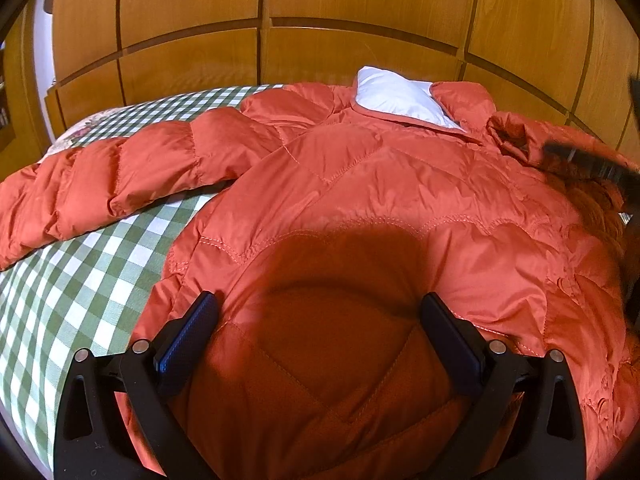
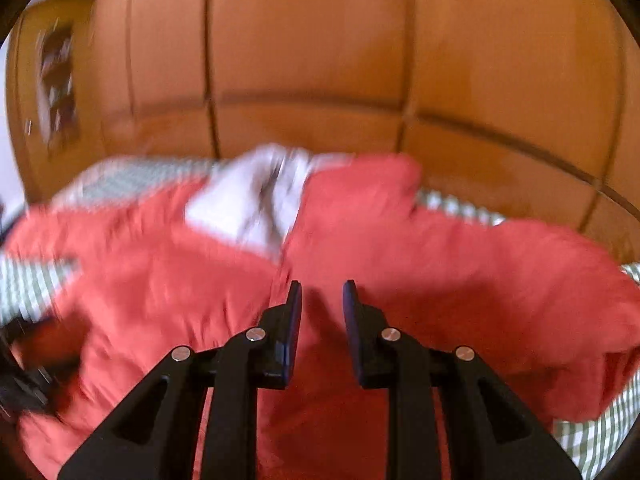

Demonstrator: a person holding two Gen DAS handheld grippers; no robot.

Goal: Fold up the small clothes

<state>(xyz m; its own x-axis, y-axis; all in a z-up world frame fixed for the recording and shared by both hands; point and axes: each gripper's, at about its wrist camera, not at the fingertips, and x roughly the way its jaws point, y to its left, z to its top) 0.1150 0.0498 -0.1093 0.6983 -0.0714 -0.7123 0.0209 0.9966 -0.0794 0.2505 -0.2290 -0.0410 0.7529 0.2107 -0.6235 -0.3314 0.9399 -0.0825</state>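
Wooden wardrobe panels [image 1: 192,4] are standing behind a bed with a green checked cover [image 1: 80,280], where an orange quilted jacket [image 1: 360,184] is lying spread. Near it, the left tool [image 1: 320,312] is gaping wide, gripping nothing; the right tool [image 2: 322,292] is hanging slightly parted, empty.

1 orange jacket [image 1: 360,200], 1 checked bedcover [image 1: 80,280], 2 grippers: left gripper [image 1: 318,312], right gripper [image 2: 322,292].
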